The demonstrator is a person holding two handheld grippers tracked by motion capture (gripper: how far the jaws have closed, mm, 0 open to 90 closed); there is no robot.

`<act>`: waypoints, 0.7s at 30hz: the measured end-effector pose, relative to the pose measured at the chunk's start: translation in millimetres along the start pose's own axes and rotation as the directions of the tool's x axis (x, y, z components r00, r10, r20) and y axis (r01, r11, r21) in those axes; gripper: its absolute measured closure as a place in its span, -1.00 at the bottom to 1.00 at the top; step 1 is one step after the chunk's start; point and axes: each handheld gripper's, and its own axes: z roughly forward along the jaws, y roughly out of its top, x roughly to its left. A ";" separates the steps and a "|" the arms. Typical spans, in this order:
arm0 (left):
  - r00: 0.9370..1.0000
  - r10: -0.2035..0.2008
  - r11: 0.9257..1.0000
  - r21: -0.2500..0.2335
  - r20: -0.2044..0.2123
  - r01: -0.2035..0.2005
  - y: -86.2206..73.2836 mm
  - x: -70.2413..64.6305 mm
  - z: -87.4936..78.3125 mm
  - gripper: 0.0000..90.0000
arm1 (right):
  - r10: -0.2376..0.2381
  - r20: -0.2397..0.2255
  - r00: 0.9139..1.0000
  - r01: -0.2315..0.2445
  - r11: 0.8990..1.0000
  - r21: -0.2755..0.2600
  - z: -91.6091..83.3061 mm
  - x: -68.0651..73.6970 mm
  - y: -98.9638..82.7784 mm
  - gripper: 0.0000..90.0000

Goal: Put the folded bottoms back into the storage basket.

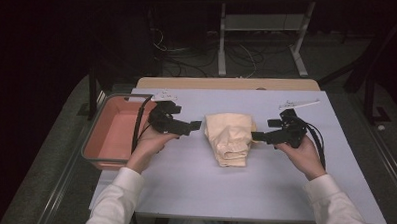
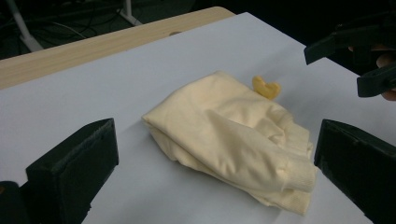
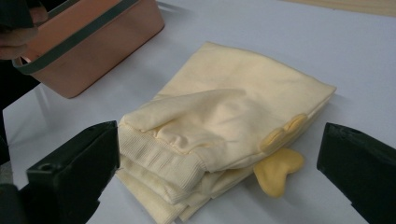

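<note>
While you flank it, one folded garment [image 1: 229,138] lies mid-table, two grippers at its sides.
Your left gripper [image 1: 196,125] sits just left of the garment, jaws spread, pinching nothing; your right gripper [image 1: 256,136] sits at its right edge, jaws spread too. One yellow tab [image 3: 279,171] pokes out from under the fold. One bin [image 1: 114,131] stands at the left edge of the table [image 1: 264,189]. Two white sleeves [image 1: 114,199] enter from below.
</note>
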 end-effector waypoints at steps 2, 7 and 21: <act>1.000 -0.007 1.000 -0.001 -0.003 0.007 0.3 0.8 1.1 -1.00 | 0.007 0.001 1.000 -0.007 1.000 0.000 1.6 -1.5 -0.2 -1.00; 1.000 -0.018 1.000 -0.002 -0.006 0.018 -0.1 4.5 6.4 -1.00 | 0.015 0.004 1.000 -0.015 1.000 0.003 5.3 -4.4 -0.7 -1.00; 0.997 -0.068 0.998 -0.010 -0.024 0.068 -2.8 14.0 23.2 -1.00 | 0.050 0.005 0.999 -0.050 0.999 -0.002 15.3 -11.2 -6.3 -1.00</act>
